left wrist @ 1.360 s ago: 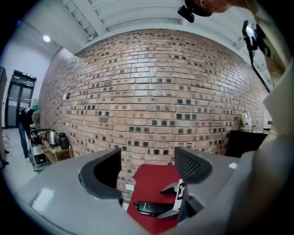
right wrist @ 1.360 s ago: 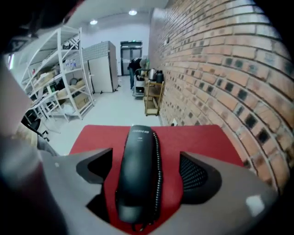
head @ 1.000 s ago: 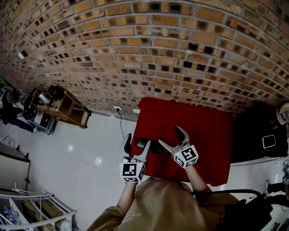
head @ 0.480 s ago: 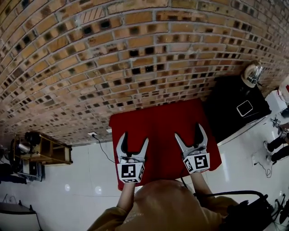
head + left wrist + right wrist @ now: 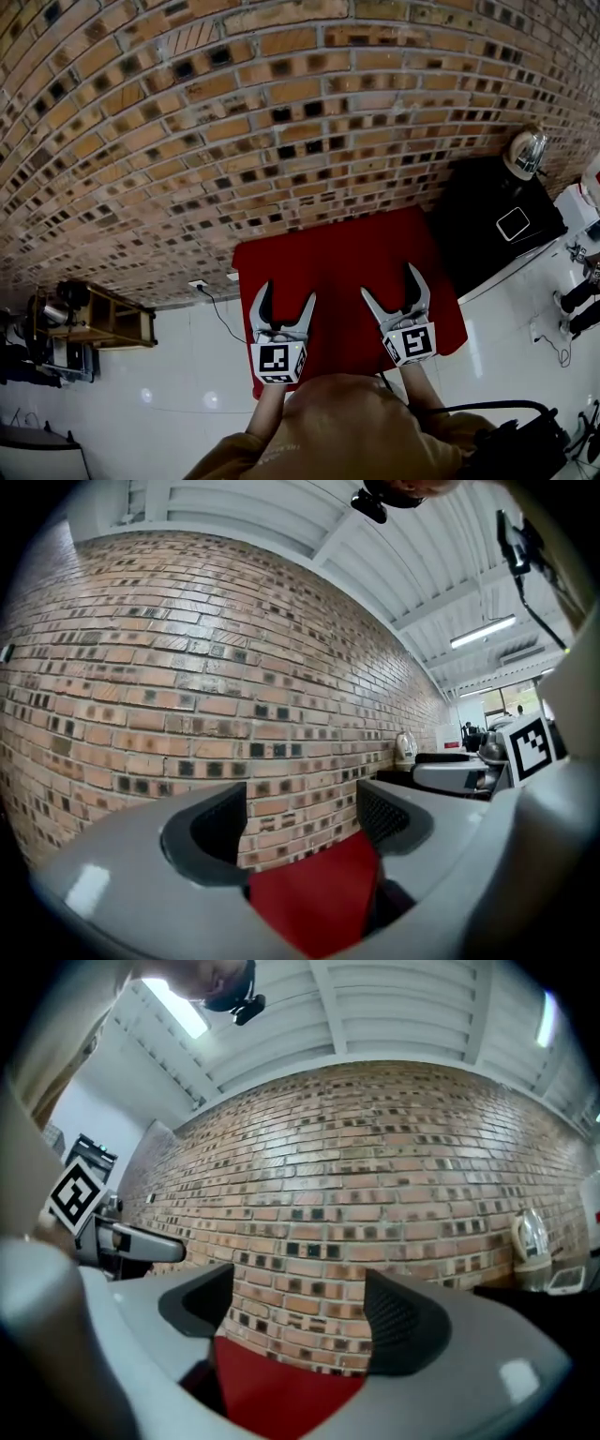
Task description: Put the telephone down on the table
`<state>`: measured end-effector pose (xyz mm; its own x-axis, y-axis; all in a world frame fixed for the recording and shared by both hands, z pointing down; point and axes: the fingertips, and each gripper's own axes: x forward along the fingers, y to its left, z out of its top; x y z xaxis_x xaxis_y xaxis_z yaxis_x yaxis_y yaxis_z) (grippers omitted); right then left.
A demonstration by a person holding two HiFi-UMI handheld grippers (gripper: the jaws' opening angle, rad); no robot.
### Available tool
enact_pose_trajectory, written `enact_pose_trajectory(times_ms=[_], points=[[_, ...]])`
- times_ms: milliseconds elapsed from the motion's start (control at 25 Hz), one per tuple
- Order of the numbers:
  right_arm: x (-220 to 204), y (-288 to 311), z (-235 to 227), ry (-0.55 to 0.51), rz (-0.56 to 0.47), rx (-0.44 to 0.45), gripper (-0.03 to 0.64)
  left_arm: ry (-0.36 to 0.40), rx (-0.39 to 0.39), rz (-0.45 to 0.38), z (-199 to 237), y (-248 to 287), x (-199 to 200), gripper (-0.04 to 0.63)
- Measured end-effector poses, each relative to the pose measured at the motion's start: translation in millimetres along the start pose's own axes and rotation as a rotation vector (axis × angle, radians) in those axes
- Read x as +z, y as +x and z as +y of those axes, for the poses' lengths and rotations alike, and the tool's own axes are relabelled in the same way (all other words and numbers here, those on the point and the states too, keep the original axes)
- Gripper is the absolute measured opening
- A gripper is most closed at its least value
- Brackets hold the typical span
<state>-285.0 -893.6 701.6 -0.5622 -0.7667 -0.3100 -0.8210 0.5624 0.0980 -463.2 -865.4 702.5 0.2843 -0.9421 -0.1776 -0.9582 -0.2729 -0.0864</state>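
Note:
No telephone shows in any view at this moment. The red table [image 5: 347,267] stands against the brick wall. My left gripper [image 5: 284,298] hovers over the table's near left part, open with nothing between its fingers. My right gripper [image 5: 391,286] hovers over the near right part; its jaws are closing, still wide apart and empty. In the left gripper view the left gripper [image 5: 302,817] points at the wall, with red table [image 5: 314,902] below it. The right gripper [image 5: 298,1314] in its own view likewise faces brick, above the red table [image 5: 281,1391].
A black table [image 5: 487,234] at the right carries a glass kettle [image 5: 525,150] and a flat screen device [image 5: 514,223]. A wooden rack [image 5: 94,319] stands on the white floor at the left. A wall socket with a cable [image 5: 202,286] is left of the red table.
A second ago both grippers were low beside a black object on the table's near left. Both have since lifted and tipped up toward the wall, the head view swung, and that object is out of sight.

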Motion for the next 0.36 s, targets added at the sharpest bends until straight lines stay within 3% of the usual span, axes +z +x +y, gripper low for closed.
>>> enact_pose_trajectory(times_ms=[80,200,360], points=[[-10,2,18,-0.044,0.088,0.049,0.426,0.007,0.007,0.008,3,-4,-3,0.367],[-30,2,37,0.001,0.25,0.087,0.426,0.014,0.003,0.011,6,-7,-6,0.367],[-34,12,38,0.022,0.164,0.117,0.426,-0.001,0.006,0.025,10,-6,-15,0.367]])
